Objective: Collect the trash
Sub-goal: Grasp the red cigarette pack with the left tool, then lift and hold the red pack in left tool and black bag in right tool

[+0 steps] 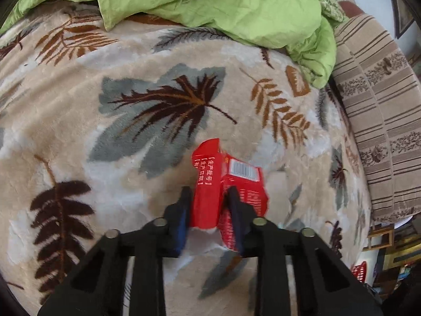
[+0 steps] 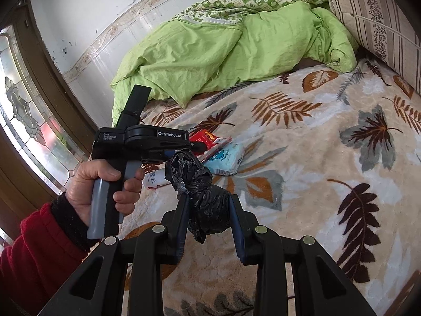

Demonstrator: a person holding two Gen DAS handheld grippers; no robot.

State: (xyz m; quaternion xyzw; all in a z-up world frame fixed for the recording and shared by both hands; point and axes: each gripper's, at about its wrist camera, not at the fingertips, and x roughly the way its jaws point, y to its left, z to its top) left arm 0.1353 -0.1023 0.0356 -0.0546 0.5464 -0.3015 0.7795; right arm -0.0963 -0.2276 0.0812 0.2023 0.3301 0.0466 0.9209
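Note:
My left gripper (image 1: 209,193) is shut on a crumpled red wrapper (image 1: 210,184) with white print and a barcode, held above the leaf-patterned blanket (image 1: 105,105). My right gripper (image 2: 209,201) is shut on a scrunched black plastic bag (image 2: 202,194). In the right wrist view the left gripper (image 2: 194,144) is held by a hand in a red sleeve, with the red wrapper (image 2: 206,138) at its fingers. Under it on the blanket lie a light blue tissue pack (image 2: 226,159) and a small white and red tube (image 2: 155,179).
A crumpled green duvet (image 2: 223,50) lies at the head of the bed against a white tiled wall (image 2: 92,13). A striped brown pillow (image 2: 379,21) stands on the right. A stained-glass door (image 2: 23,110) is on the left. Cluttered floor and a red basket (image 1: 359,271) lie beyond the bed edge.

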